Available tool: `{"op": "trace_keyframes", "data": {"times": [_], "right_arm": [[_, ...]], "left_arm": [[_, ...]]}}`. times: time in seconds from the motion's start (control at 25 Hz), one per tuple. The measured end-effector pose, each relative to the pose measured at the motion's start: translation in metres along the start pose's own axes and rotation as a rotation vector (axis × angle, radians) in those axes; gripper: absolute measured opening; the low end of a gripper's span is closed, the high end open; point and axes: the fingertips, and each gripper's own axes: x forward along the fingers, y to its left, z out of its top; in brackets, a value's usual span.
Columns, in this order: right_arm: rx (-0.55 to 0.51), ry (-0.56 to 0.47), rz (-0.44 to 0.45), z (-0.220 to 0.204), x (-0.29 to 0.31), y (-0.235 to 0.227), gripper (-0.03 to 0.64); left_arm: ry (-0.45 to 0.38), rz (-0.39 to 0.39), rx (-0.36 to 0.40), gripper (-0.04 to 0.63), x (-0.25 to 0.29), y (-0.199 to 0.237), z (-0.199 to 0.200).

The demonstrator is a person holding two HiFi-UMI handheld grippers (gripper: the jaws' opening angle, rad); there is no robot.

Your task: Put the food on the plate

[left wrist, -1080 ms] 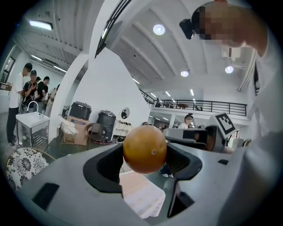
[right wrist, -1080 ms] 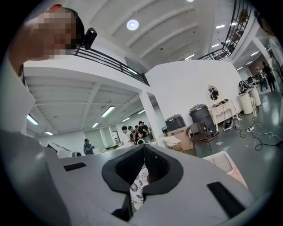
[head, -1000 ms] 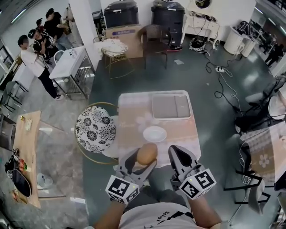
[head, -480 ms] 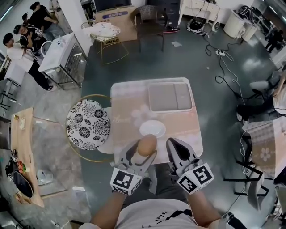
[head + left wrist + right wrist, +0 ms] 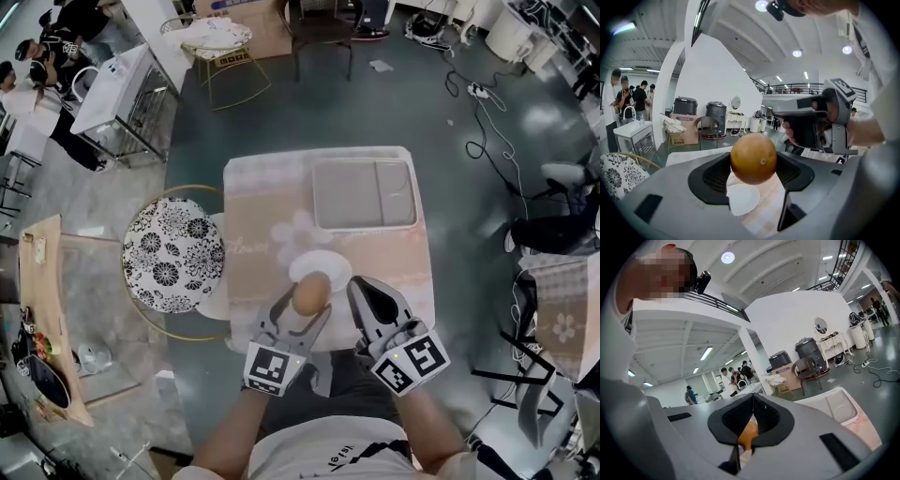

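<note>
**Orange held at the near rim of the plate**

Head view, read from near to far. The left claw (image 5: 302,311), at 6 o'clock of the tabletop (image 5: 262,225), is closed partway on an orange (image 5: 310,292). The left gripper view shows both black pads pressed against the sides of the fruit, which fills the gap between them.

The right claw (image 5: 364,291) sits just beside the left one, at its 3 o'clock. It is closed and holds nothing. In the right gripper view its pads meet at the tips, and a sliver of the orange shows through the slit below them.

A white plate (image 5: 330,266) lies on the tabletop at 12 o'clock of the orange. From above the fruit overlaps the plate's near rim. In the left gripper view the plate lies beneath the fruit and apart from it.

A grey tray (image 5: 364,194) with two compartments rests on the far half of the tabletop. It is near the plate, at its 1 o'clock, and does not touch it. A stool (image 5: 173,253) with a black-and-white flowered seat stands just beside the tabletop at 9 o'clock. Far off, at 10 o'clock, people (image 5: 37,70) stand on the floor.
</note>
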Motion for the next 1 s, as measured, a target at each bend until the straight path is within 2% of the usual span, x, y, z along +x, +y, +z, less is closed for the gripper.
{"op": "trace_keyframes", "data": {"times": [0.56,1.0], "right_arm": [[0.015,0.038,-0.03,-0.084,0.027,-0.048,0.017],[0.027,0.042,-0.047,-0.11,0.033,-0.067,0.016]], "left_arm": [[0.072,0.029,0.018,0.298,0.056,0.031,-0.1],[0.13,0.059,0.118,0.298,0.087,0.046,-0.15]]}}
